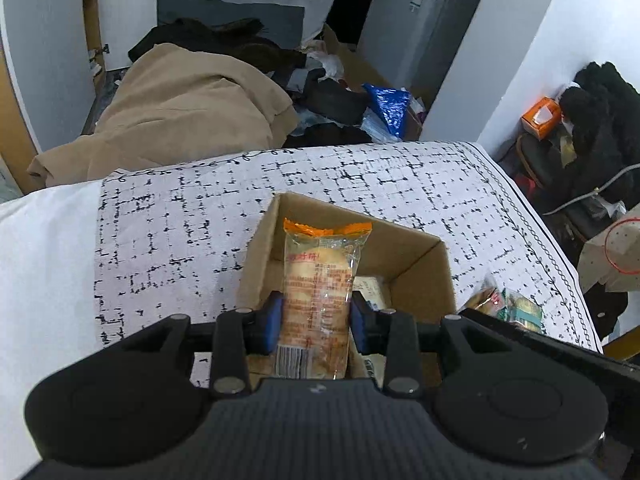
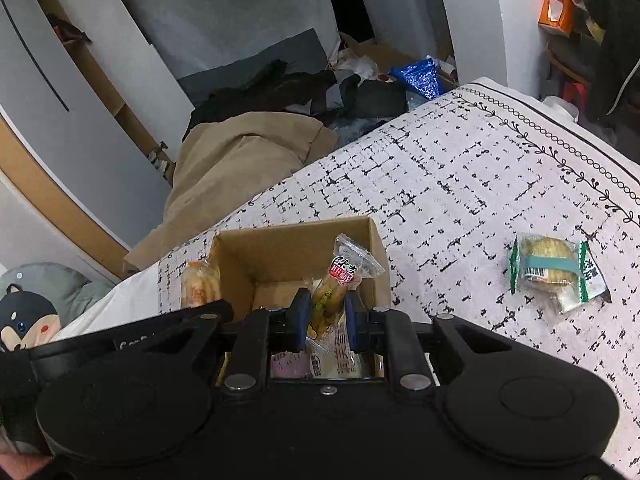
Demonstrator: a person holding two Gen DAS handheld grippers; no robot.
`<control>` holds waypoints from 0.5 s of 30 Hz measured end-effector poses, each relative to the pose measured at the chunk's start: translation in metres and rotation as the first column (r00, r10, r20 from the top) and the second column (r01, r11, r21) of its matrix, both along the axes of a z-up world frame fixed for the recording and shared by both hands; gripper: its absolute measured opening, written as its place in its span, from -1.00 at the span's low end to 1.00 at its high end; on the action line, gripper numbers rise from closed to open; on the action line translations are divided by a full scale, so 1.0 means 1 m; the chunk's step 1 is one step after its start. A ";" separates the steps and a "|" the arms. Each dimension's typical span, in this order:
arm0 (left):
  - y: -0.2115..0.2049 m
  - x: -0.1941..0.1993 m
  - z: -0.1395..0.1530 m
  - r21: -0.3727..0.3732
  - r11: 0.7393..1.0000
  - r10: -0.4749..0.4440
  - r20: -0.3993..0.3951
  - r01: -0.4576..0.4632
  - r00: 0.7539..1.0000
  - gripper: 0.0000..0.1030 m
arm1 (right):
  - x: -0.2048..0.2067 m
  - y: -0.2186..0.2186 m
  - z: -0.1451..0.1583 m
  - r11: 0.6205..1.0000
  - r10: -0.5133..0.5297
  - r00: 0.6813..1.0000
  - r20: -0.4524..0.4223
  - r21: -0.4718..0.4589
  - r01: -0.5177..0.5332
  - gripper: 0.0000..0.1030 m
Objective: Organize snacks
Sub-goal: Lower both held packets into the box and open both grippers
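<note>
An open cardboard box (image 1: 424, 276) (image 2: 288, 248) stands on the patterned cloth. Over the box, my left gripper (image 1: 318, 320) is shut on a long clear biscuit packet with an orange top (image 1: 320, 276); the same packet (image 2: 200, 284) shows at the box's left edge in the right wrist view. My right gripper (image 2: 326, 318) is shut on a small clear snack packet with a red label (image 2: 340, 280), held above the box's inside. Several packets (image 2: 320, 360) lie in the box below it. A green-banded biscuit packet (image 2: 552, 268) (image 1: 520, 308) lies on the cloth to the right of the box.
The black-and-white patterned cloth (image 1: 180, 220) (image 2: 460, 184) covers the surface. Beyond its far edge lie a tan coat (image 1: 180, 112), dark clothes and a blue bag (image 1: 390, 108). An orange tissue box (image 1: 542, 116) sits far right. A cartoon cushion (image 2: 28, 320) lies at the left.
</note>
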State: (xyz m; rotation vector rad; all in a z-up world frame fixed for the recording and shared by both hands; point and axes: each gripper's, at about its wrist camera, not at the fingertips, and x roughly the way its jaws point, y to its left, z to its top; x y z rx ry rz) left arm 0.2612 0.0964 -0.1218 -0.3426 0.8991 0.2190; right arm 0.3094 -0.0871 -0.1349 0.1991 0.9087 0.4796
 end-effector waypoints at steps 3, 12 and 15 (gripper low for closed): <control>0.004 -0.002 -0.001 -0.012 1.000 0.012 -0.006 -0.012 1.000 -0.29 | 0.000 0.002 0.002 1.000 -0.005 1.000 0.010 -0.009 0.006 -0.51; 0.006 -0.007 0.003 -0.016 0.999 0.029 -0.014 -0.029 0.999 -0.08 | -0.010 -0.011 -0.001 0.999 -0.028 1.000 0.002 -0.018 0.028 -0.13; 0.002 -0.008 0.006 -0.015 1.000 0.014 -0.009 -0.014 1.000 0.13 | -0.014 -0.021 -0.001 0.999 -0.047 0.999 -0.003 -0.015 0.046 -0.03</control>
